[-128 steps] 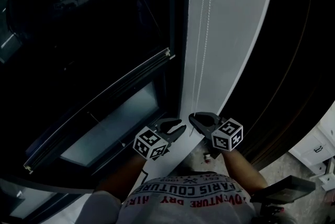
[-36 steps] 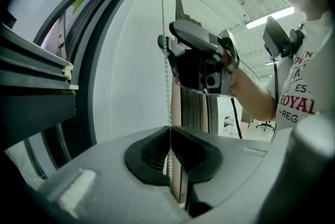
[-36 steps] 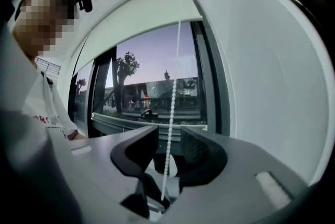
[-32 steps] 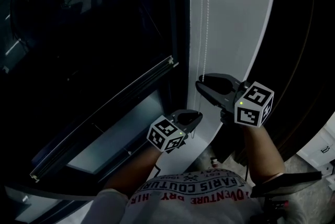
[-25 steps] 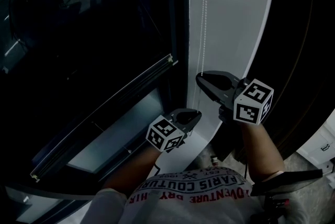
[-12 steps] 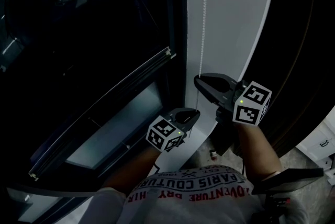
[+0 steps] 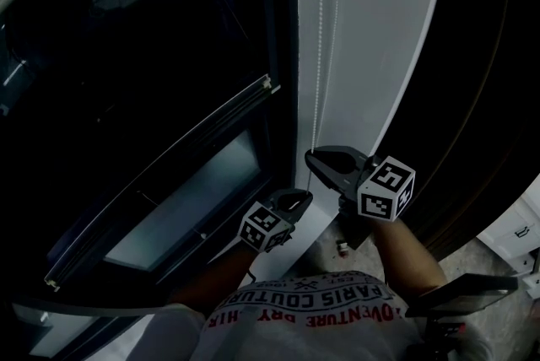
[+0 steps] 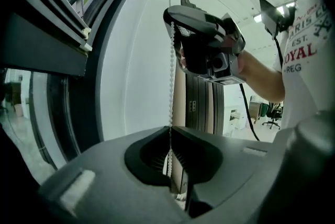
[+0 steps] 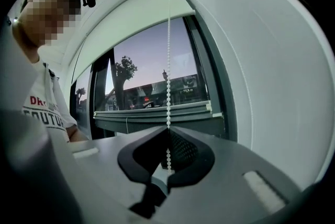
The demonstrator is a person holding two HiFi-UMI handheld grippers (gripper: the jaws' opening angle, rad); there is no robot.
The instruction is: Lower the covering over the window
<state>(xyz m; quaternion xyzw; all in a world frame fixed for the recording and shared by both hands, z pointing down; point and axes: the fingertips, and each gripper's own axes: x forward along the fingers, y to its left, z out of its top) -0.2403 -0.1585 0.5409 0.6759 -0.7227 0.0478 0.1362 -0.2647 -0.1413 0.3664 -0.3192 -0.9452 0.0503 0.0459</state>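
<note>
left gripper (image 8: 170, 130): jaws closed on the bead chain (image 8: 170, 81), one strand pinched right at the tips. chain runs straight up from there to the right gripper (image 8: 180, 24), which sits just above. right gripper view shows the same state: jaw tips clamped together on the chain, beads visible again through the gap behind the tips. head view: both grippers close together, right higher than left, in front of the white wall strip (image 7: 380, 30) beside the dark window frame (image 7: 283, 56). two strands of chain hang side by side on that strip. roller blind (image 9: 138, 19) partly down, its lower edge crossing the upper glass; dusk sky and a tree (image 9: 124, 68) show beneath it. tilted sash bar (image 7: 169, 169) juts out lower down. person's printed t-shirt (image 7: 312, 309) at bottom edge.
</note>
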